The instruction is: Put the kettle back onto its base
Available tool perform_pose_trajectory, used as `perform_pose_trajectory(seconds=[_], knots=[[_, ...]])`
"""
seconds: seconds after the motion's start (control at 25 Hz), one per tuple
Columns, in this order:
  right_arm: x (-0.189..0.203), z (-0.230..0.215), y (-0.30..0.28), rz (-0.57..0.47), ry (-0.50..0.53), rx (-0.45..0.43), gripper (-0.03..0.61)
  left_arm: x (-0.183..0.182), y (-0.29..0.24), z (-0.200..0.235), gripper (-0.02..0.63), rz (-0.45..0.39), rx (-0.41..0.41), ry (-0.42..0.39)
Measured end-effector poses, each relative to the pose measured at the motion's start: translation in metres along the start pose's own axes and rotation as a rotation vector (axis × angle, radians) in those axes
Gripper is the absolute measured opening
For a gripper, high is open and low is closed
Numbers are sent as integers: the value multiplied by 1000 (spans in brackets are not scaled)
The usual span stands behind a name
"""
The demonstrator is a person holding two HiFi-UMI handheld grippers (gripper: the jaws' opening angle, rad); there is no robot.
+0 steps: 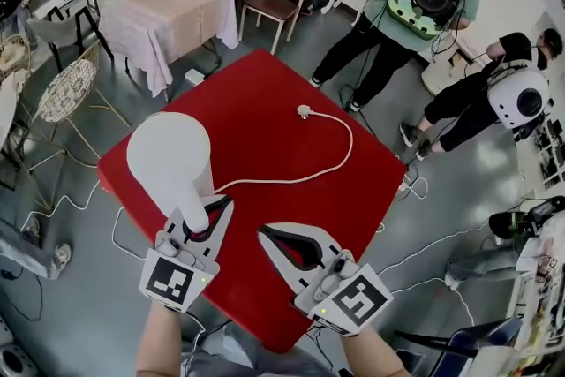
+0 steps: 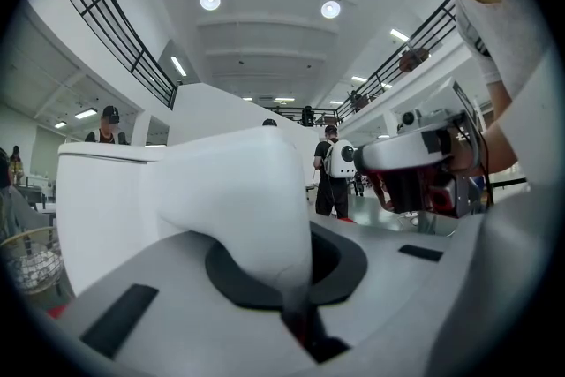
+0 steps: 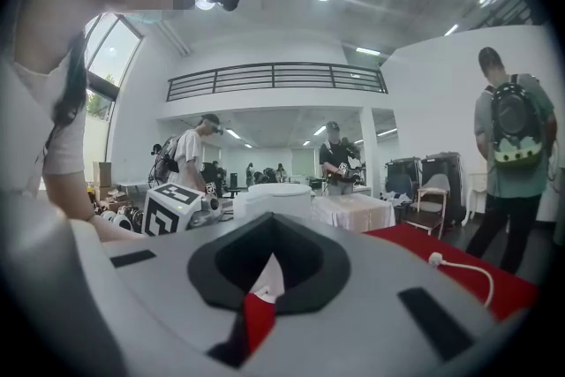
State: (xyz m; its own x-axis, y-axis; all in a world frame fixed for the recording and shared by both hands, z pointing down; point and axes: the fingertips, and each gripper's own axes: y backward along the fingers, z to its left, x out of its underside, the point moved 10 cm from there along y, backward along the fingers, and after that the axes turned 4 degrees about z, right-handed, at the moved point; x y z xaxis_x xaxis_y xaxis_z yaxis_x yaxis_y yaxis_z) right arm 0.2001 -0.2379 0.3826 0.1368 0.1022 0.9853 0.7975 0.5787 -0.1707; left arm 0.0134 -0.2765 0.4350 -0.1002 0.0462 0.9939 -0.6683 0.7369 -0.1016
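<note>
Head view: left gripper (image 1: 203,212) jaws are clamped on the handle of the white kettle (image 1: 166,154) over the red desk (image 1: 282,101). Right gripper (image 1: 263,232) jaws are together, holding nothing.

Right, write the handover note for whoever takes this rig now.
Left hand-held gripper: shut on the kettle by its handle.
Right hand-held gripper: shut, empty, above the red table.
Kettle: upright at the table's left. The base is not visible, probably under it, since the cord runs out from beneath to the loose plug.
Done: kettle appears set on the base.
Left: confirm it is seated, release the handle.
</note>
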Motion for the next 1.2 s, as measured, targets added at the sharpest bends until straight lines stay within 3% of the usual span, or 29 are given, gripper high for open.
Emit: perform_pose_trajectory(seconds=[0.44, 0.68, 0.84, 1.2], knots=[[-1, 7, -11, -6, 4, -16, 6, 15, 0, 10, 9, 5, 6, -14], [-1, 15, -19, -7, -15, -38, 6, 17, 4, 8, 14, 49, 88, -74], [-2, 18, -26, -18, -17, -50, 6, 15, 13, 9, 89, 77, 120, -77], [-11, 31, -45, -29, -10, -88, 7, 14, 46, 19, 117, 140, 95, -105]])
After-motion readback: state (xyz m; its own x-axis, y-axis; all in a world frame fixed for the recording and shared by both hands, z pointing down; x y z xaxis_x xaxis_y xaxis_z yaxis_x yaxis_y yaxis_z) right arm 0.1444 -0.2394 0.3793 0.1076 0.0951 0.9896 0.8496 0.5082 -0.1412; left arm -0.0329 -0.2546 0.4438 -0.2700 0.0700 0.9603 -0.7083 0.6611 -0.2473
